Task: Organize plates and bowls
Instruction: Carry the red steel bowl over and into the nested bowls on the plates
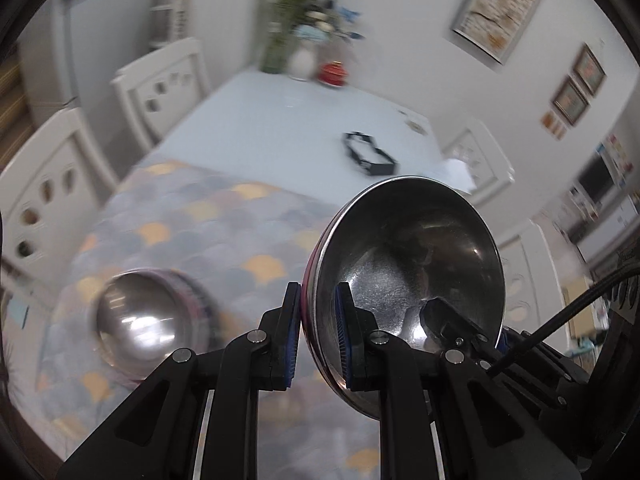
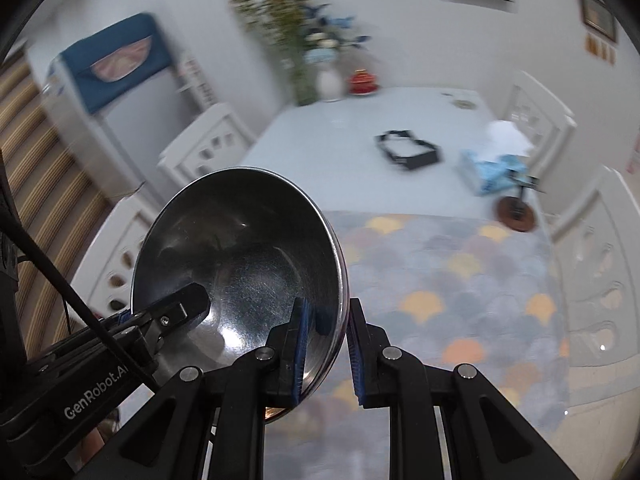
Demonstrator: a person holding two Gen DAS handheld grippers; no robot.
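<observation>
A steel bowl (image 1: 408,264) (image 2: 240,248) hangs tilted above the patterned mat (image 1: 224,220) (image 2: 460,280), held on two sides. My left gripper (image 1: 318,304) is shut on its left rim, one pad inside and one outside. My right gripper (image 2: 326,320) is shut on the opposite rim the same way. Each gripper shows in the other's view: the right gripper (image 1: 476,332) at the bowl's right edge, the left gripper (image 2: 156,312) at its left edge. A second steel bowl (image 1: 140,320) with a pinkish outer wall sits on the mat below left, blurred.
The pale table (image 1: 280,120) carries a black rectangular frame (image 1: 370,154) (image 2: 408,148), a blue tissue pack (image 2: 492,172), a brown round stand (image 2: 516,212), a vase of flowers (image 2: 328,80) and a red item (image 2: 362,80). White chairs (image 1: 160,84) line both sides.
</observation>
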